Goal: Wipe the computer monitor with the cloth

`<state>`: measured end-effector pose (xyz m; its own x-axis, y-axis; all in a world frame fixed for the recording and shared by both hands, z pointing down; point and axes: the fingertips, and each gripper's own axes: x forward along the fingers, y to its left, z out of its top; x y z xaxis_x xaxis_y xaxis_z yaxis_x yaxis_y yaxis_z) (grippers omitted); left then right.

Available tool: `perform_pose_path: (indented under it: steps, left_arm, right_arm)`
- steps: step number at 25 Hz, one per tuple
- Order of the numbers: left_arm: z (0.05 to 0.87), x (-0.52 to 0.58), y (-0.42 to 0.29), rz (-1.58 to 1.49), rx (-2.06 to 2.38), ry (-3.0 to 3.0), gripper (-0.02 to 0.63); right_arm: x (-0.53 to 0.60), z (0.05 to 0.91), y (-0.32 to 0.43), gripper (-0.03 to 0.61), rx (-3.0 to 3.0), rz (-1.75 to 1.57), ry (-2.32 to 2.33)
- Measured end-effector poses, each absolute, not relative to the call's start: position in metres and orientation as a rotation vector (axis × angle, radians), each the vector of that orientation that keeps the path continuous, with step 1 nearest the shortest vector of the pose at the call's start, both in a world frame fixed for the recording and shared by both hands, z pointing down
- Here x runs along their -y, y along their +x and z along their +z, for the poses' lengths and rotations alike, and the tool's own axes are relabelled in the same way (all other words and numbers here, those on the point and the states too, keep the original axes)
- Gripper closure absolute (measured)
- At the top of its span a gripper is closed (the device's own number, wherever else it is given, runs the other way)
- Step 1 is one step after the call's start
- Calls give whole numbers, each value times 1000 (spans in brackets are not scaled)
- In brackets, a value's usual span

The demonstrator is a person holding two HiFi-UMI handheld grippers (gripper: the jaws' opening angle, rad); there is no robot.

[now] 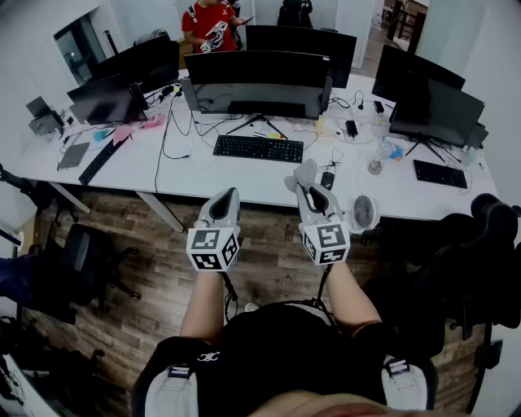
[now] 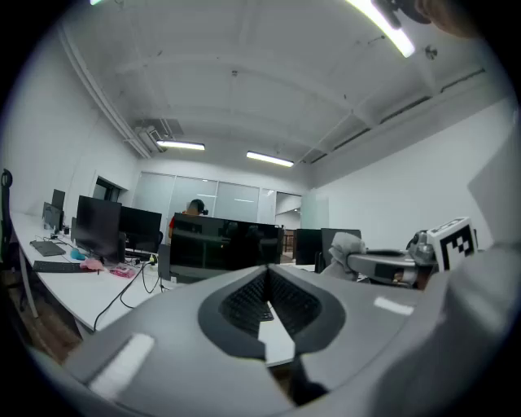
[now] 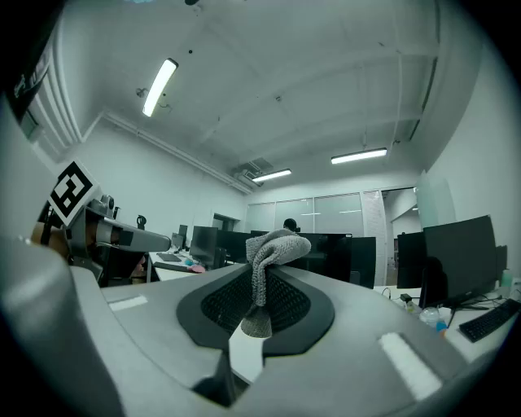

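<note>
A wide dark curved monitor [image 1: 256,81] stands on the white desk [image 1: 179,175], with a black keyboard [image 1: 257,148] in front of it. My right gripper [image 1: 308,186] hovers over the desk's front edge, right of the keyboard, shut on a grey knitted cloth [image 1: 303,173]. In the right gripper view the cloth [image 3: 270,248] bunches up above the jaws of the right gripper [image 3: 260,277] and a tail hangs below. My left gripper [image 1: 228,198] is held beside it, short of the desk edge. In the left gripper view the left gripper [image 2: 267,270] is shut and empty, facing the monitor [image 2: 224,244].
More monitors [image 1: 431,102] stand on the desk at right and left. A small fan [image 1: 365,213], a bottle [image 1: 376,160] and cables lie near the right gripper. Office chairs [image 1: 81,261] [image 1: 480,244] flank me. A person in red [image 1: 207,20] stands behind the desk.
</note>
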<state>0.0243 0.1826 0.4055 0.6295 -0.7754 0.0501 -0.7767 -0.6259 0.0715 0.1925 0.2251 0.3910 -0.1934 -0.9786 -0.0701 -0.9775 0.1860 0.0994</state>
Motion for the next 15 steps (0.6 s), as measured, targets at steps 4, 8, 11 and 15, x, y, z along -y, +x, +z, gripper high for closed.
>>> perform_pose_path:
  steps: [4, 8, 11, 15]
  left_arm:
    - [406, -176, 16, 16, 1330, 2755, 565]
    - [405, -166, 3, 4, 1345, 2748, 565]
    - [401, -157, -8, -14, 1355, 2748, 565]
    - [398, -145, -24, -26, 1353, 2755, 565]
  right_arm:
    - [-215, 392, 183, 546, 2435, -189, 1993]
    - [-202, 392, 168, 546, 2446, -196, 1971]
    - [-192, 389, 156, 545, 2448, -202, 1962]
    - [-179, 388, 139, 545, 2449, -210, 1977]
